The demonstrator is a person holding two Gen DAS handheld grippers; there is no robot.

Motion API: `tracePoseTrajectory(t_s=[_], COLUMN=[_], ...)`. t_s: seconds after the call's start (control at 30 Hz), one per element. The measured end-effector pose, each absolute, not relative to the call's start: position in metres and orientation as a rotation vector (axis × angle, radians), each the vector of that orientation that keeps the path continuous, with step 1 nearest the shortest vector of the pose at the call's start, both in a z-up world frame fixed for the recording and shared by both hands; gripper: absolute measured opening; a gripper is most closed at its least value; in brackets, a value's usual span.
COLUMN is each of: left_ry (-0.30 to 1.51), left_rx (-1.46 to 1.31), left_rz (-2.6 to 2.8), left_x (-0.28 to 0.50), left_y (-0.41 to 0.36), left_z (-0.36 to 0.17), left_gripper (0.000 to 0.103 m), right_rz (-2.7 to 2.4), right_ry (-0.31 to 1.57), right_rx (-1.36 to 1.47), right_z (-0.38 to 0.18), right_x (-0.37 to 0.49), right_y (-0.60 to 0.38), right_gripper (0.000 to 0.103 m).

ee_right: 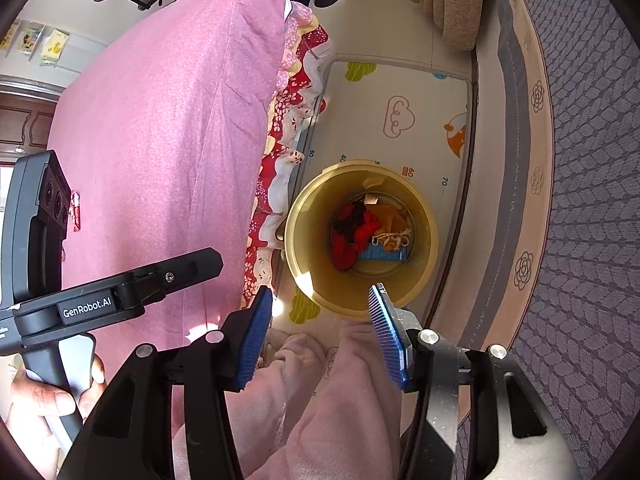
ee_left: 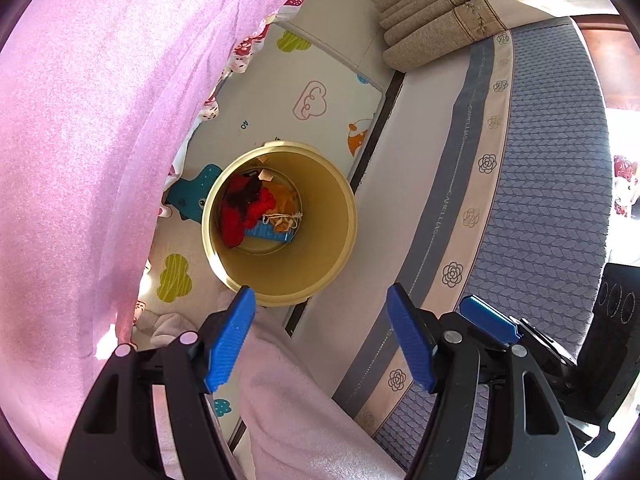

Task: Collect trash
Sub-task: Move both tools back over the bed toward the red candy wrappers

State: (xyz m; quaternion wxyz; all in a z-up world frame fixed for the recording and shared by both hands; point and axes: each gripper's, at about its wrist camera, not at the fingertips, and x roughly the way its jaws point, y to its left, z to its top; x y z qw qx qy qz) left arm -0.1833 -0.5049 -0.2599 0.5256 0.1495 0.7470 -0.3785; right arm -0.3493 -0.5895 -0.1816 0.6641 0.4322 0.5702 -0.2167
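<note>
A pink bedspread [ee_right: 160,128] is filling the left side, a patterned play mat [ee_left: 304,92] lying beside it. On the mat a yellow bin [ee_left: 280,220] is standing upright, holding red, orange and blue trash [ee_right: 370,236], possibly cloth scraps. Above it, the left gripper [ee_left: 320,336] and right gripper [ee_right: 326,336] are both hanging parted, gripping nothing.

A pale foam play mat printed with clouds [ee_right: 396,116] covers the floor between a bed under a pink sheet [ee_right: 160,128] and a grey quilted mattress [ee_left: 548,184]. Beige curtains [ee_left: 436,28] hang beyond, sunlit.
</note>
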Motion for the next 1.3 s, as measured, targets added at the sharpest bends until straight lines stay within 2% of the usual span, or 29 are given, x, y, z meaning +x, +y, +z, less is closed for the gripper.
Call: tracePoseTrajectory(t_s=[0.33, 0.97, 1.1, 1.3], left_ry=[1.736, 1.534, 1.484, 1.443], left_rx=[0.227, 0.039, 0.046, 0.03], left_rz=[-0.84, -0.557, -0.485, -0.382], left_x=[-0.132, 0.036, 0.067, 0.115], left_y=[-0.444, -0.223, -0.194, -0.175], left_z=[-0.233, -0.174, -0.167, -0.171], left_gripper=[0.068, 0.076, 0.082, 0.083], right_rz=[-0.39, -0.115, -0.068, 0.023], right_ry=[1.3, 1.302, 1.282, 1.271], right_rx=[0.845, 0.543, 0.476, 0.392], right_z=[-0.153, -0.122, -0.112, -0.109], right_x=[-0.274, -0.054, -0.011, 0.064], right_y=[-0.551, -0.393, -0.375, -0.372], right_gripper=[0.05, 0.053, 0.058, 0.058])
